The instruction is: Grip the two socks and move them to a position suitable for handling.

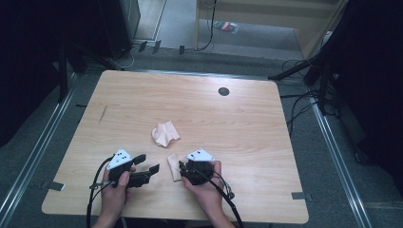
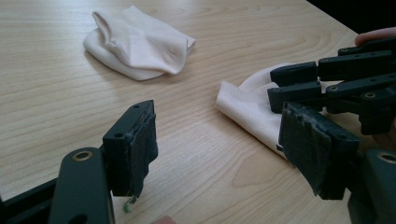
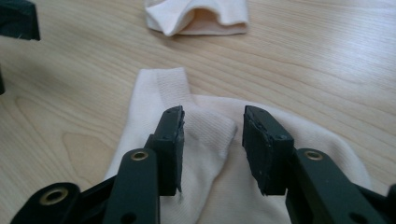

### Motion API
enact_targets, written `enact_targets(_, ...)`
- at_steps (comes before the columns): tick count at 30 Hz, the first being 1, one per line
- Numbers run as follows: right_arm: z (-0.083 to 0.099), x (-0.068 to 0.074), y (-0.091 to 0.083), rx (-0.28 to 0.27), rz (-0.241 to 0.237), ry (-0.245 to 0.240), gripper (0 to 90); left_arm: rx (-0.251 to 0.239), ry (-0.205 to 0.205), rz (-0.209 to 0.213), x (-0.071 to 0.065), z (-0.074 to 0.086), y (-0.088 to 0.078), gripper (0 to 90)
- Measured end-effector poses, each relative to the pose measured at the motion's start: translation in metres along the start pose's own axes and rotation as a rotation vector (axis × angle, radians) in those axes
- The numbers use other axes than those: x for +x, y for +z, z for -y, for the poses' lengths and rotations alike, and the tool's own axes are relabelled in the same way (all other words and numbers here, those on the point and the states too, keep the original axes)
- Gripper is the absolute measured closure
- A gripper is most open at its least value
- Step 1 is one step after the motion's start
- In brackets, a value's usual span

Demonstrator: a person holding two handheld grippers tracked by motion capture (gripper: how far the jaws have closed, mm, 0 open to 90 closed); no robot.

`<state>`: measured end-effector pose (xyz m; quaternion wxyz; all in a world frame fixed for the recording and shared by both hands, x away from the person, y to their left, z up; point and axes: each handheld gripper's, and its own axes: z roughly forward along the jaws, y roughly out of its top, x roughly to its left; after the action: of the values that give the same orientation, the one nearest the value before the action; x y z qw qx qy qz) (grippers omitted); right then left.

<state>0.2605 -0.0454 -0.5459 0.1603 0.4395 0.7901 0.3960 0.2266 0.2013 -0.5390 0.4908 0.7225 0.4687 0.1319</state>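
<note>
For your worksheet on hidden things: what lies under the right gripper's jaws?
Under the right gripper, whose jaws stand open, lies a pale sock with a fold between them, flat on the wooden table. The part of the sock beneath the gripper's body is covered.

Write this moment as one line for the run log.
left gripper: open, empty | right gripper: open over near sock | far sock: crumpled, untouched | table

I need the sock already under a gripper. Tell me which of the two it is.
The near sock, lying flat under the right gripper, whose open jaws straddle a fold of it. The far sock lies bunched, apart from both grippers.
</note>
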Motion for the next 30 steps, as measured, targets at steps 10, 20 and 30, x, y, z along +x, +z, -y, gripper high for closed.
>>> enact_targets(10, -0.001, 0.004, -0.006, -0.036, -0.016, -0.030, 87.9, 0.012, -0.010, -0.014, 0.000, 0.000, 0.002, 27.7)
enact_targets(20, -0.035, 0.010, -0.029, -0.086, -0.077, 0.009, 88.5, 0.106, -0.030, 0.098, -0.020, 0.005, 0.018, 19.0)
enact_targets(30, -0.085, 0.041, -0.052, -0.163, -0.181, 0.004, 88.4, 0.077, -0.088, 0.062, -0.033, 0.003, 0.025, 13.9)
